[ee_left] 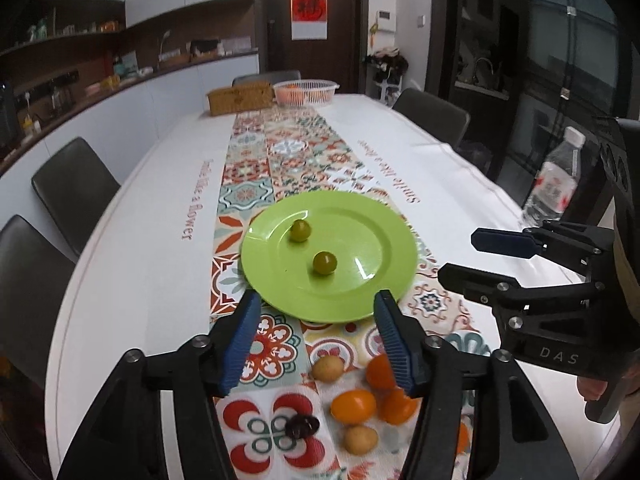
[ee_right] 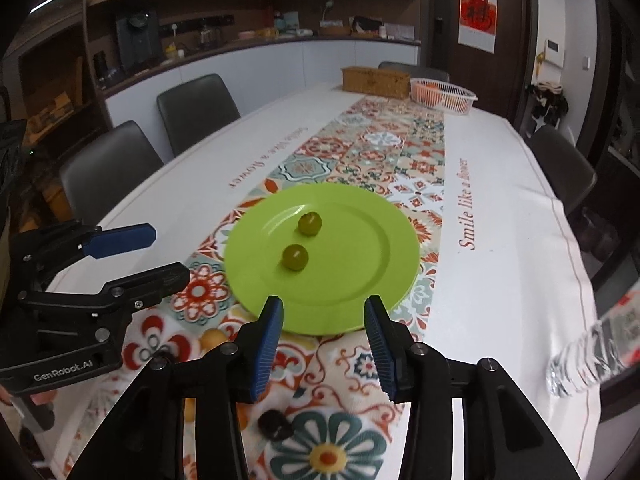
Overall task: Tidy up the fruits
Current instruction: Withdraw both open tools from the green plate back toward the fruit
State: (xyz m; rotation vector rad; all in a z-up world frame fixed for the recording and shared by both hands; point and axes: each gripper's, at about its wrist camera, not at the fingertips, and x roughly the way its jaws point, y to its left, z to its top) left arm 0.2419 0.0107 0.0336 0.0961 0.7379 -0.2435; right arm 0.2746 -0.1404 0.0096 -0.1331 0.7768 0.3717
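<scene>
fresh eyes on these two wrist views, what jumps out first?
The bright green plate in the middle of the patterned runner, with two green grapes apart from each other on it. Nearer the camera, loose orange and tan fruits plus a dark one lie on the cloth between the left tongs, which are open and empty. The right tongs are open too, just short of the plate's near rim.

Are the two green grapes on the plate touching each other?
Apart. In the left wrist view, bare green plate shows between the far grape and the near grape; the right wrist view shows the same gap.
</scene>
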